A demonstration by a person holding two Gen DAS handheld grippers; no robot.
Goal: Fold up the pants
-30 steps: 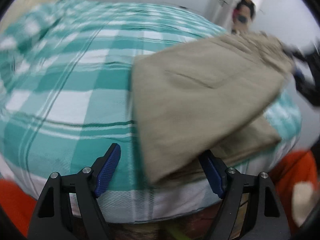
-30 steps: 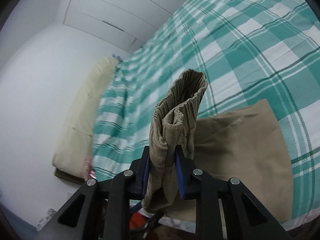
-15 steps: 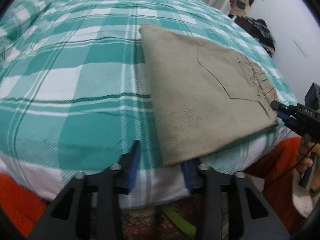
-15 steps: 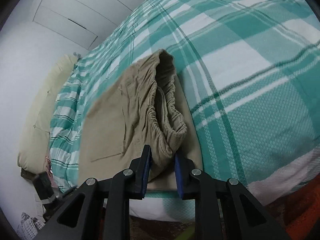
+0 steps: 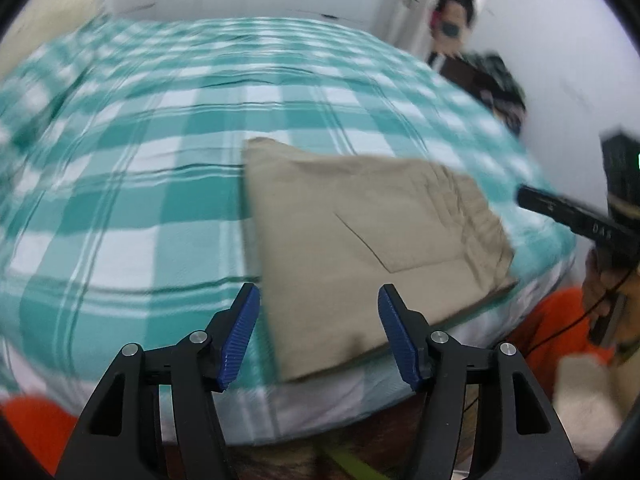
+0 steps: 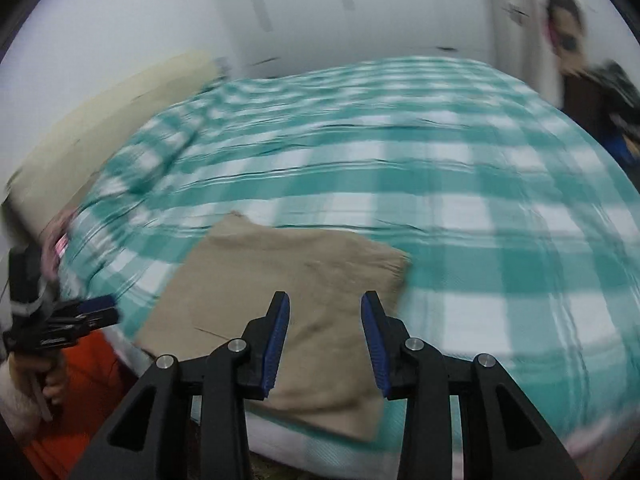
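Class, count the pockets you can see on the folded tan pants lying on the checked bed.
1: a patch pocket on the top face of the folded tan pants, near the gathered waistband. Others may be folded under.

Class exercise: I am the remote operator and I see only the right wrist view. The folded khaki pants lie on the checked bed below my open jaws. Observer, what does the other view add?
Observer: In the left wrist view, the pants show a stitched pocket outline and gathered waistband on top, toward the right gripper.
Operator: Is the left gripper holding the cloth?
Observer: No. The left gripper has jaws that are opening, and the pants lie on the bed beyond its pads, unpinched.
Operator: And my own gripper, seen from there?
Observer: It hangs just off the waistband edge, clear of the cloth, jaws opening.
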